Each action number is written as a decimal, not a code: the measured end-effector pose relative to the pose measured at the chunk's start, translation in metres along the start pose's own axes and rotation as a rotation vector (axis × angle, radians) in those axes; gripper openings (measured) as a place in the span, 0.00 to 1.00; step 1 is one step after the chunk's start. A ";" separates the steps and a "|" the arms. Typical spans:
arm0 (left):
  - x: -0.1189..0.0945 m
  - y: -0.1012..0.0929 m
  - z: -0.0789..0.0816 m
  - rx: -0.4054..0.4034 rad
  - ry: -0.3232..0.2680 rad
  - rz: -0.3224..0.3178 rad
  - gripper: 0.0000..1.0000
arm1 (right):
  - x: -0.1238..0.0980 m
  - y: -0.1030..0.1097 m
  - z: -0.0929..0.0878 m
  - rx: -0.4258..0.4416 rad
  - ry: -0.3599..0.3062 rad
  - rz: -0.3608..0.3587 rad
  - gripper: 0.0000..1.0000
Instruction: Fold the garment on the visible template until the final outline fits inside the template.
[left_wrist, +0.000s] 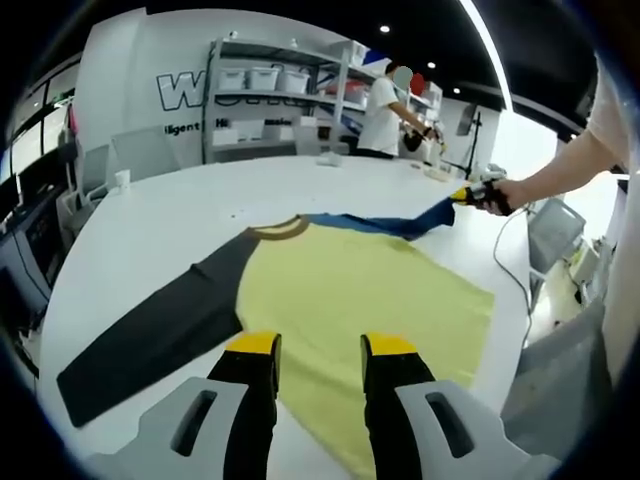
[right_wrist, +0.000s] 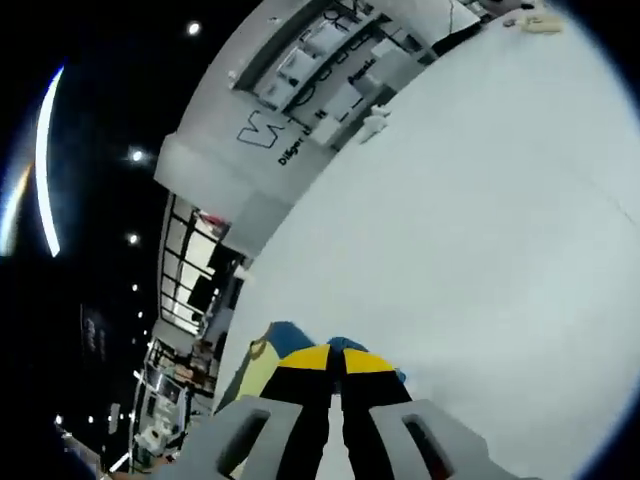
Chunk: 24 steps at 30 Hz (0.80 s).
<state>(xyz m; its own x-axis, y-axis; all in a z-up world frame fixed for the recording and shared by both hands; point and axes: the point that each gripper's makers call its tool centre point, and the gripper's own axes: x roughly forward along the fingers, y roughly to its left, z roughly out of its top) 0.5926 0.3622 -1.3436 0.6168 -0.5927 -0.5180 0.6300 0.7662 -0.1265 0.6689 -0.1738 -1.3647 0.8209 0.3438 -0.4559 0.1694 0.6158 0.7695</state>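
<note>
Surface (left_wrist: 180, 215): broad, white, smooth and matte, with a rounded edge; it carries the garment. No template outline can be made out on it.

Shelving (left_wrist: 275, 95): metal rack against the far wall, stacked with pale storage bins; a person in a white top stands beside it.

Garment (left_wrist: 350, 300): long-sleeved shirt spread flat on the surface, soft knit. The body is a pale yellow panel, roughly rectangular, with a brown ribbed collar (left_wrist: 280, 229) at the far end. It lies open and unfolded, judged to be at the start of the folding.

Dark sleeve (left_wrist: 150, 335): charcoal fabric, a long flat strip lying out to the left, fully extended and untouched.

Blue sleeve (left_wrist: 385, 224): blue fabric, lifted off the surface and drawn taut toward the right side, likely so it can be carried across the yellow body as a first fold.

Right tool (right_wrist: 335, 362): black jaws with yellow tips, clenched on the blue sleeve's end; blue cloth bunches at the pinched tips. It also appears in the left gripper view, held in a hand (left_wrist: 505, 195).

Left tool (left_wrist: 318, 348): same black-and-yellow make, jaws parted and released, poised above the near hem of the yellow body, gripping nothing.
</note>
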 end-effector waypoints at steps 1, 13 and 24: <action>0.000 0.000 0.000 -0.001 -0.001 0.001 0.32 | 0.001 -0.004 0.001 0.009 -0.012 -0.020 0.00; 0.001 0.000 0.002 0.003 0.002 0.002 0.32 | 0.002 -0.029 0.005 0.080 -0.066 -0.127 0.00; 0.002 -0.001 0.003 0.009 0.006 -0.002 0.32 | 0.001 -0.034 0.015 -0.073 -0.075 -0.169 0.07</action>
<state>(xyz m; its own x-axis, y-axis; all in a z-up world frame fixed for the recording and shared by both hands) 0.5944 0.3598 -1.3418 0.6129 -0.5925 -0.5228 0.6351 0.7630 -0.1201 0.6721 -0.2047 -1.3852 0.8228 0.1789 -0.5394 0.2707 0.7112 0.6487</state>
